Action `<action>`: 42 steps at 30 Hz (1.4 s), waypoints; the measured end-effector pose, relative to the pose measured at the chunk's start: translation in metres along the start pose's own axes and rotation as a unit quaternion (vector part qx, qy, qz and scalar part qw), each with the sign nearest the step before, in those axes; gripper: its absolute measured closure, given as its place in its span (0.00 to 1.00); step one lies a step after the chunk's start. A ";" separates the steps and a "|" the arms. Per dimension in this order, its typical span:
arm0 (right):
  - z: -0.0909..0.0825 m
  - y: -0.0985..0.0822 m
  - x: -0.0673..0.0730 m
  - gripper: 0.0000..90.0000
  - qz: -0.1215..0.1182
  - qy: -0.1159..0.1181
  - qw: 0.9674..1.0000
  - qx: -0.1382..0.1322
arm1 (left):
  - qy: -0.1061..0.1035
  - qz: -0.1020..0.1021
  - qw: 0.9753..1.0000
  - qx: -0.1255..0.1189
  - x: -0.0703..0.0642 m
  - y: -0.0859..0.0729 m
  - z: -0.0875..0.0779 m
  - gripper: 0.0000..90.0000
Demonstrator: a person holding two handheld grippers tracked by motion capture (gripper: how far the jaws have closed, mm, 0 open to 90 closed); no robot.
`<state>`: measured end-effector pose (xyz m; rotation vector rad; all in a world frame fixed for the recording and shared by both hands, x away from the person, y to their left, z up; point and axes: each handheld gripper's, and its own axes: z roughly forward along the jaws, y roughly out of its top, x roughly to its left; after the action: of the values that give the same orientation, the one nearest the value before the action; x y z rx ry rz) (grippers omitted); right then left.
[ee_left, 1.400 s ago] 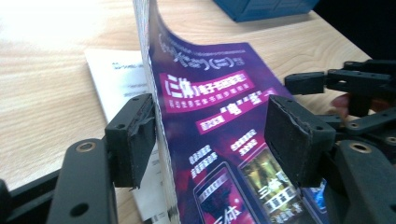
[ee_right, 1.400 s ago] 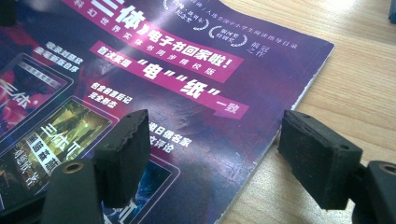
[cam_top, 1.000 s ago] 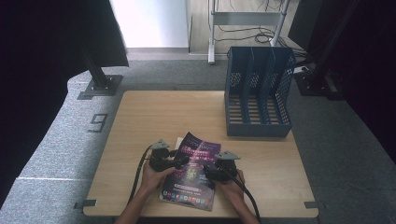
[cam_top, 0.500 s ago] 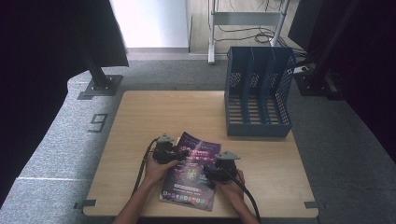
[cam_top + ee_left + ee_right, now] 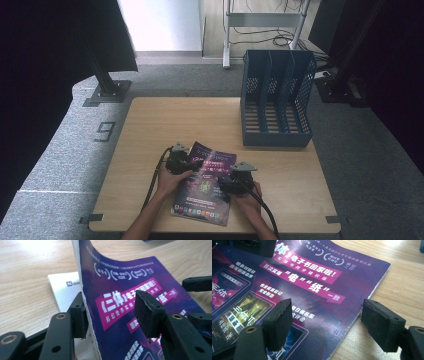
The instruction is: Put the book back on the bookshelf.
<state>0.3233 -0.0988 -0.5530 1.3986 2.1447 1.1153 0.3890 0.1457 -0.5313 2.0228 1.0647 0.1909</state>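
To lift the magazine [image 5: 206, 182] cleanly, the left gripper [image 5: 112, 315], spread astride its raised 9 o'clock edge, closes fully, while the right gripper [image 5: 334, 320] hovers spread over the 3 o'clock edge.

Left gripper [image 5: 181, 161]: black body, grey three-cornered plate on top, black cable trailing toward 7 o'clock. Right gripper [image 5: 231, 181]: same build, grey plate, black cable toward 5 o'clock. Jaws matte black, blocky, pad edges worn; brass-ringed screw holes on links. Forearms bare, no sleeves.
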 end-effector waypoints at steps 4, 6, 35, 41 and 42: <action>0.000 0.000 0.000 0.27 0.000 0.000 1.000 0.000 | 0.005 0.013 1.000 -0.010 -0.004 0.001 -0.003 0.56; 0.000 0.000 0.000 0.27 -0.001 0.000 1.000 0.000 | 0.014 0.012 1.000 -0.011 -0.003 0.001 -0.002 0.64; 0.001 0.001 -0.001 0.26 0.000 0.002 1.000 0.001 | -0.011 0.033 0.997 -0.072 -0.016 0.000 -0.012 0.93; 0.001 0.001 -0.002 0.26 -0.005 0.006 1.000 0.002 | -0.018 0.031 0.997 -0.072 -0.016 0.001 -0.015 0.95; 0.001 0.001 -0.003 0.26 -0.005 0.007 1.000 0.002 | -0.021 0.030 0.997 -0.071 -0.016 0.001 -0.016 0.95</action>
<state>0.3261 -0.1004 -0.5530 1.3839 2.1614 1.1208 0.3726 0.1431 -0.5164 1.9231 0.9384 0.2486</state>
